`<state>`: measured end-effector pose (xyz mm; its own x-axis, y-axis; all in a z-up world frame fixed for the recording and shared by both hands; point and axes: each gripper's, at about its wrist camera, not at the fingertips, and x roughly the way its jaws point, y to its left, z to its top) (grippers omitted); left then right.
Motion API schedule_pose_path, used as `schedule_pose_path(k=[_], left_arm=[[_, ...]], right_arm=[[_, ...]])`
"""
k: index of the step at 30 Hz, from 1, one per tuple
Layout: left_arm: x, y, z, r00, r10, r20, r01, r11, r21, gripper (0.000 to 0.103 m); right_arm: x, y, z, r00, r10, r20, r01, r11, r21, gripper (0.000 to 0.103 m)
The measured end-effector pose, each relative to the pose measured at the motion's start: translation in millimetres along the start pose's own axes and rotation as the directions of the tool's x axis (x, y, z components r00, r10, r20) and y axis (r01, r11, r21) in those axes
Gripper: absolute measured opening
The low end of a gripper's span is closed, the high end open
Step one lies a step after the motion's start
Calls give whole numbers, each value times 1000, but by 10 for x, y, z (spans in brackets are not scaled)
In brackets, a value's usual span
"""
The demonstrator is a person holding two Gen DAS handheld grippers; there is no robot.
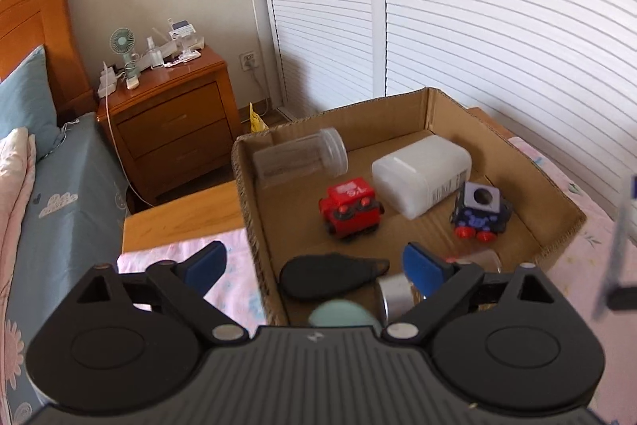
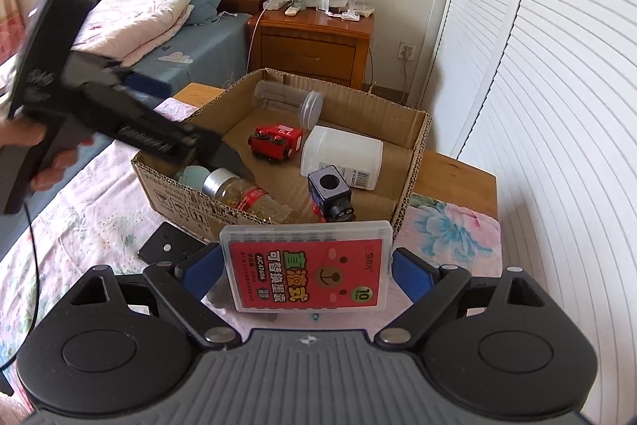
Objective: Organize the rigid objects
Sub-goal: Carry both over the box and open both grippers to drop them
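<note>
A cardboard box (image 1: 438, 114) stands on a flower-patterned cloth. It holds a clear jar (image 1: 300, 158), a white container (image 1: 422, 174), a red toy train (image 1: 350, 212), a blue toy train (image 1: 479, 210), a black pouch (image 1: 326, 275) and a silver-lidded jar (image 1: 394, 295). My left gripper (image 1: 314, 251) hangs open over the box's near left corner with nothing between its pads. In the right wrist view a hand holds that left gripper (image 2: 191, 122). My right gripper (image 2: 306, 257) is shut on a clear refill case with a red label (image 2: 306, 273), lifted just in front of the box (image 2: 179, 202).
A flat black card (image 2: 163, 245) lies on the cloth by the box's near corner. A wooden nightstand (image 1: 175, 114) with a fan and small items stands beyond. The bed lies to the left and white louvered doors (image 1: 497, 26) to the right. A bare wooden tabletop (image 2: 458, 178) shows behind the box.
</note>
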<state>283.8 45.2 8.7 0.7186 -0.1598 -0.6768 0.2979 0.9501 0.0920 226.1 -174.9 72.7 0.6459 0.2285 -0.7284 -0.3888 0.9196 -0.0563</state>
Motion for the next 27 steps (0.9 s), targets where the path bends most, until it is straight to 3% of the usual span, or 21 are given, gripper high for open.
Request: schedule_pose_path(k=[9,15,19,27], left_arm=[[-584,-45,-441,999,-46,0,46,999,22,101],[-910,-132,-690,995,-76,61,75,997,22,101],[-1032,-119,-807,990,-106,95,107,994,-7,102],[-1049,-33,-892,991,-99,94,105,993,-56,102]], right_arm=[[142,106,298,1000,6,-14,-5,1000,17,94],[262,212,627,1000,18,0,-18,1000,10,94],[424,263,883,999,42,9,-42,999,17,94],[866,324,1148,998,53,-31,-50,996,70,94]])
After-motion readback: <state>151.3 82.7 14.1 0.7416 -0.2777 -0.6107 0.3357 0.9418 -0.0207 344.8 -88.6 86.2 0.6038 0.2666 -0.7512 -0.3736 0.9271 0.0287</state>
